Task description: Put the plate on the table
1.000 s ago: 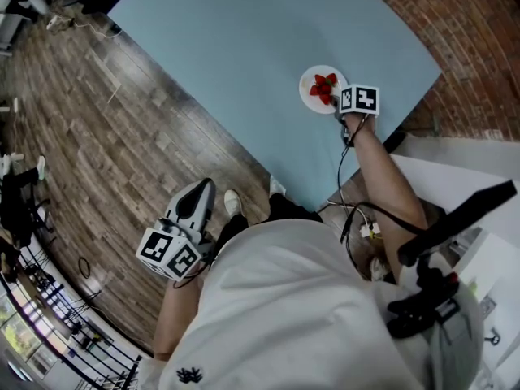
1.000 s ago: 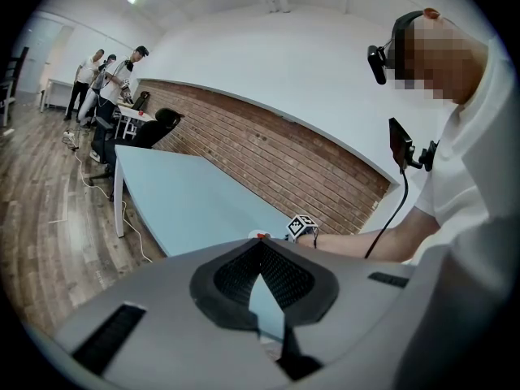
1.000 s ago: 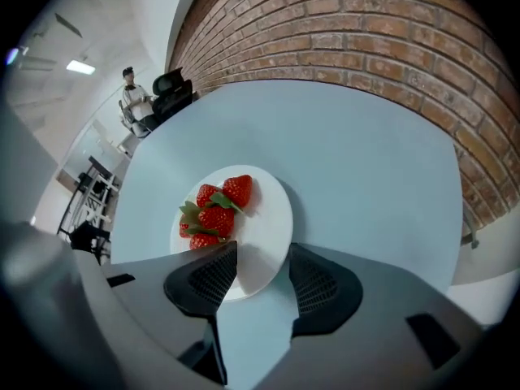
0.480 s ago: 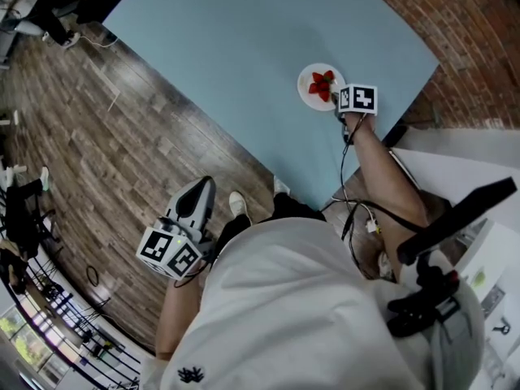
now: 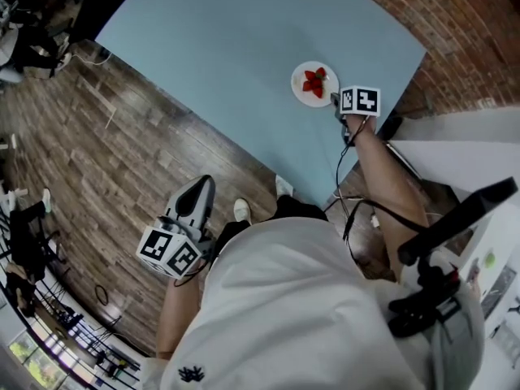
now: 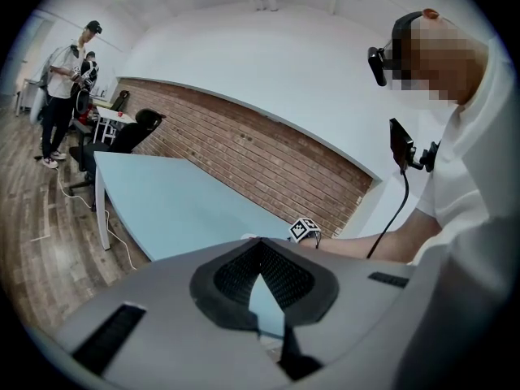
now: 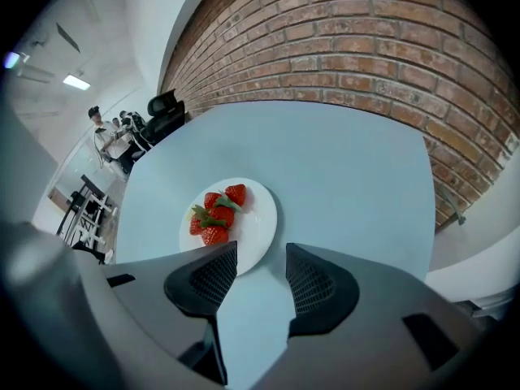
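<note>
Closest in, the left gripper [image 5: 200,187] hangs low at the person's side over the wooden floor [image 5: 122,153], in the same place as a second ago. Its own view shows the jaws pressed together at the tips with nothing between them.

Further out, at the end of the outstretched arm, the right gripper [image 7: 258,268] sits low over the near part of the table [image 7: 341,153]. Its jaws stand apart and only bare blue tabletop shows in the gap. A second ago its marker cube overlapped the plate's edge in the head view. Now the cube has drawn back and a strip of table shows between it and the plate [image 7: 258,216].

The plate lies flat on the table just ahead of the right gripper and a little toward its left jaw, which hides the near part of the rim. Whether that jaw touches the rim cannot be told. The plate is white and round and carries a small heap of strawberries [image 7: 214,214], piled toward its left side.

Beyond the plate the blue tabletop runs on to the brick wall [image 7: 366,39]. At the far left of the right gripper view a few people [image 7: 114,140] stand at the other end of the room
</note>
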A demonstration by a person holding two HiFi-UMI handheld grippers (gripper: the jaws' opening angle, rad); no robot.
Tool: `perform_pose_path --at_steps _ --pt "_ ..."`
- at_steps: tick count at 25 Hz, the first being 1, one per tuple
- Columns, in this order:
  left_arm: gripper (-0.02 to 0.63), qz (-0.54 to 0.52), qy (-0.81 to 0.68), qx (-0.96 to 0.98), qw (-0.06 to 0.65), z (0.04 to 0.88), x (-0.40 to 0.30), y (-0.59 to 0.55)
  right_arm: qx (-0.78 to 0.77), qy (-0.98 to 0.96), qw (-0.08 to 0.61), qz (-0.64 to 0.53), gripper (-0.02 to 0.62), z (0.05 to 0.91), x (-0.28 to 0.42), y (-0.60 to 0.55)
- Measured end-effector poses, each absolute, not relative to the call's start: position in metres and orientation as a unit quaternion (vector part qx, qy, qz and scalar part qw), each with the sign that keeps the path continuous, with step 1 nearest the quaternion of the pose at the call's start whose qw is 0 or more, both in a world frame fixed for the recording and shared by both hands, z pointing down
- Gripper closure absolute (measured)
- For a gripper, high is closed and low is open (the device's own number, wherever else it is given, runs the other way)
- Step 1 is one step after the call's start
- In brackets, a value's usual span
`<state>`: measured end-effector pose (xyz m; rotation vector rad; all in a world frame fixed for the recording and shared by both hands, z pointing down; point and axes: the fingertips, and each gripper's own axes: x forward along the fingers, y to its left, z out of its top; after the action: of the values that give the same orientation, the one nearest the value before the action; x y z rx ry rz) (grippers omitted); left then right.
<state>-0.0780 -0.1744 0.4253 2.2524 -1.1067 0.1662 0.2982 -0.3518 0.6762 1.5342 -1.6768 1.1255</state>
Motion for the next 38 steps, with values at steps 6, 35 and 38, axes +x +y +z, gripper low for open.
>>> perform_pose_path --at_steps 6,35,38 --pt "0.606 0.068 -0.373 0.877 0.295 0.42 -0.088 -0.17 0.603 -0.628 0.251 0.424 0.405 0.643 0.293 -0.315" --pt "0.606 0.112 -0.195 0.943 0.245 0.434 -0.12 -0.035 0.554 -0.762 0.176 0.286 0.588 0.49 0.091 0.019" --pt "0.605 0.113 -0.187 0.945 0.242 0.434 -0.116 -0.027 0.548 -0.77 0.186 0.27 0.588 0.484 0.076 0.038"
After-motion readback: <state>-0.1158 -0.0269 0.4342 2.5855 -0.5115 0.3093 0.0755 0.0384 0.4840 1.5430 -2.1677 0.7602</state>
